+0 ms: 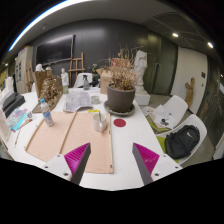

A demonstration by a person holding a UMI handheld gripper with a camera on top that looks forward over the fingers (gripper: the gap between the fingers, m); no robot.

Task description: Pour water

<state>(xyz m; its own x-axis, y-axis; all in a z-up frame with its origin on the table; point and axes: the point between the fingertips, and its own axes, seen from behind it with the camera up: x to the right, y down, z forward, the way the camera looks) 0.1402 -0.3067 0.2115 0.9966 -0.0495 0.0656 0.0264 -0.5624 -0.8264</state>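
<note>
My gripper hangs above the near part of a white table. It is open, with nothing between its magenta pads. Beyond the fingers a small pale cup stands at the right edge of a tan sheet. Further left, a small clear bottle stands upright on the table. Both are well ahead of the fingertips and apart from them.
A big dark pot with a dry plant stands at the table's middle back, with a red disc in front of it. Papers and small items lie at the right. A black bag rests on a white chair at the right.
</note>
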